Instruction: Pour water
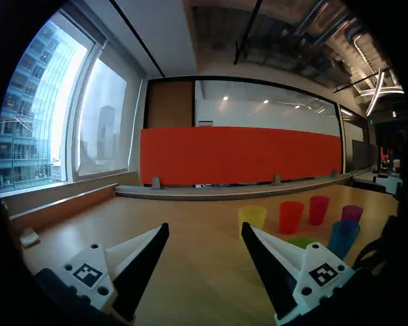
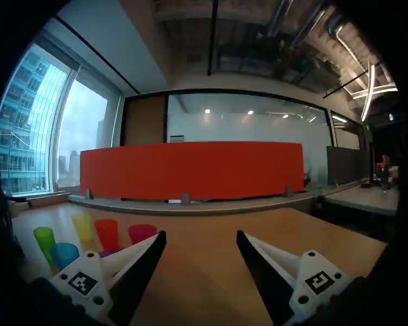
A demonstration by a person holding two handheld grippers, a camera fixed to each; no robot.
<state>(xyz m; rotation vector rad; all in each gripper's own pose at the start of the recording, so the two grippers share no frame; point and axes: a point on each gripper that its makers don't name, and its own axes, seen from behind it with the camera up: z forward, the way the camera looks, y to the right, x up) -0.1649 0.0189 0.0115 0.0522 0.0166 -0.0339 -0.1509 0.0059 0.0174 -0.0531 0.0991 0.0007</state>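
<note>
Office desk: wooden table (image 1: 149, 217) fronting an orange partition (image 1: 236, 155). Left gripper (image 1: 204, 227) has its fingers apart and holds nothing; the coloured cups (image 1: 291, 216) cluster ahead, just off its right fingertip. Right gripper (image 2: 200, 234) is likewise spread and empty, with the cups (image 2: 106, 232) ahead beside its left finger.

- Divider panel (image 1: 239, 155), far: plain orange-red.
- Tabletop (image 1: 204, 261): pale tan wood.
- Far row, left to right: yellow cup (image 1: 252, 216), orange cup (image 1: 290, 216), red cup (image 1: 319, 208), purple cup (image 1: 352, 213).
- Nearer: green cup (image 1: 302, 242), blue cup (image 1: 344, 238).
- Left gripper (image 1: 204, 227), right gripper (image 2: 200, 234): white, black inner faces, black-and-white square markers.
</note>
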